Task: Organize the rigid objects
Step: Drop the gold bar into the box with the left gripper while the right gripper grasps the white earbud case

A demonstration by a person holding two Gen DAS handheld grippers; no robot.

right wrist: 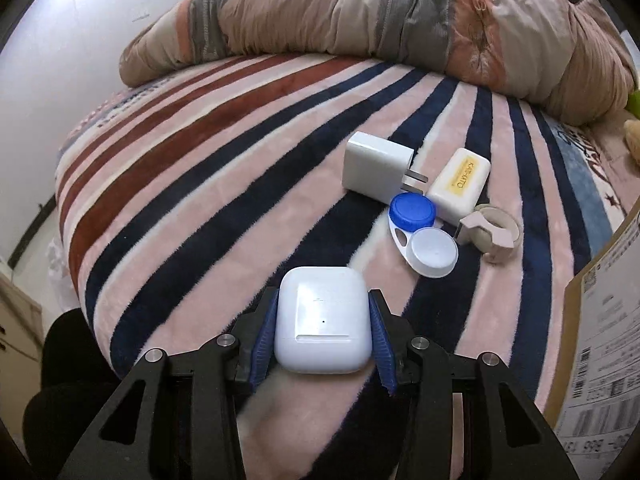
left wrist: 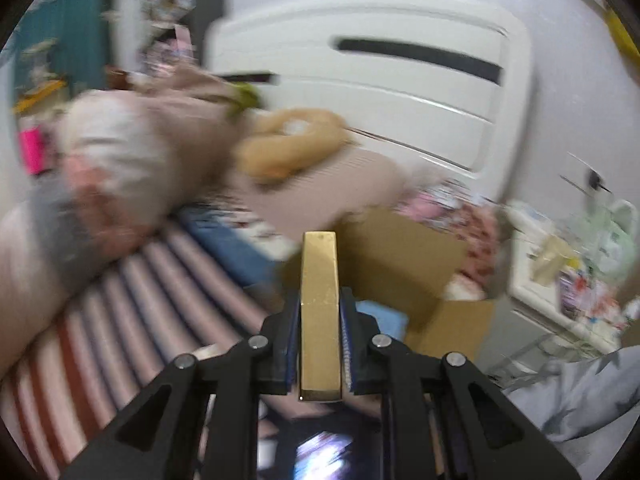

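Since the glossy, rounded earbud case point(right wrist: 322, 322) sits clamped by its flat sides in the right gripper point(right wrist: 322, 334) just above the near edge of the plush striped blanket point(right wrist: 208, 184), it is likely light, hard and slippery. The left gripper point(left wrist: 320, 334) pinches a stiff gold bar point(left wrist: 320, 300) above a cardboard box point(left wrist: 404, 256). Far right lie a charger point(right wrist: 376, 166), lens case point(right wrist: 420, 232), white tin point(right wrist: 460, 184) and beige clip point(right wrist: 494, 232).

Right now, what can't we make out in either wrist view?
- Left wrist: motion blur smears the room; inside of the cardboard box unreadable.
- Left wrist: left gripper covers the gold bar's sides.
- Right wrist: the earbud case hides the blanket beneath; contact unclear.
- Right wrist: shipping box cut off by the frame edge.
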